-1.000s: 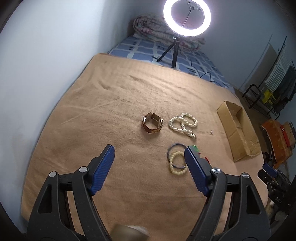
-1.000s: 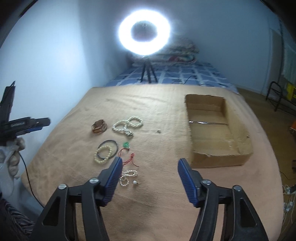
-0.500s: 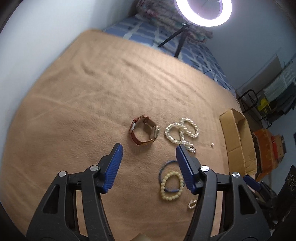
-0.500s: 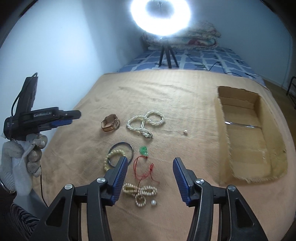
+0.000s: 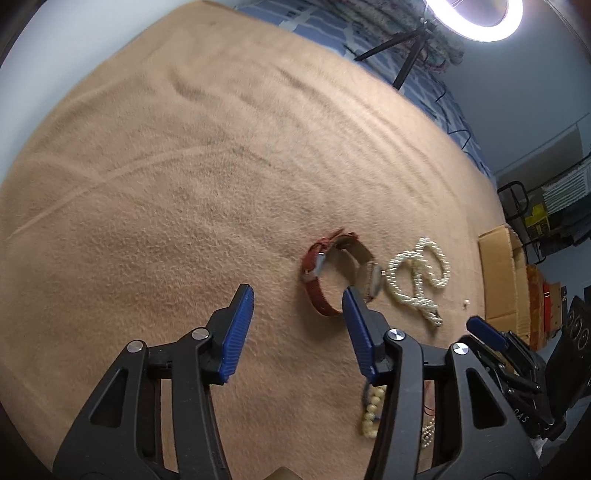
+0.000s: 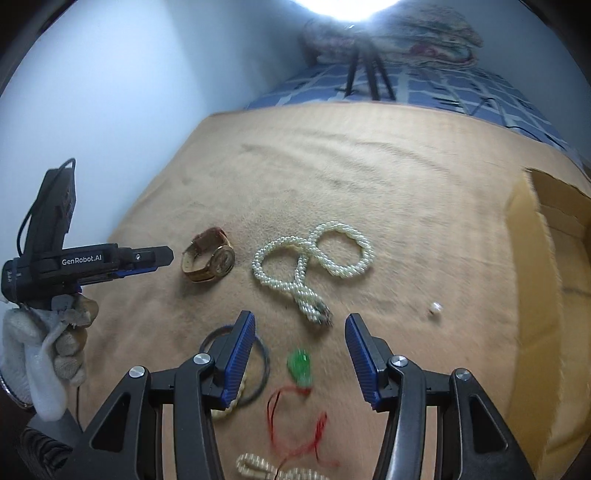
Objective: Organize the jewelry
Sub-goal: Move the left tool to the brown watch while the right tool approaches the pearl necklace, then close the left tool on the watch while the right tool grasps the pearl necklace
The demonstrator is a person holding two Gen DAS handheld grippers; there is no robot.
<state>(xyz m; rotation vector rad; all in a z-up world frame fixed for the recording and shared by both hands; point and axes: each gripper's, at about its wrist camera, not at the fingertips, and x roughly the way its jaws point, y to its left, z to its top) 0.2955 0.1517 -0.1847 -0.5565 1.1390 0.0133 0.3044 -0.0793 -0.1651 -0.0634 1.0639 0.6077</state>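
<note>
Lying loose on the tan blanket (image 6: pixel 388 177), the jewelry sits in a cluster: from the pearl rope necklace (image 6: pixel 314 258) the watch (image 6: pixel 208 254) is at 9 o'clock, a green pendant on red cord (image 6: pixel 300 365) at 6, a single loose pearl (image 6: pixel 434 307) at 4. The right gripper (image 6: pixel 299 345) hangs over the pendant, jaws partly apart, holding nothing; a dark bangle (image 6: pixel 258 369) and bead bracelet pass behind its left finger. The left gripper (image 5: pixel 297 321), jaws closing and empty, hovers short of the watch (image 5: pixel 332 277), whose face touches its right finger tip in view. Only the right view shows the gloved hand (image 6: pixel 48 347) carrying the left gripper; the cardboard box (image 6: pixel 546 295) sits at 3 o'clock. Only the left view shows the ring light (image 5: pixel 476 18) whole.
</note>
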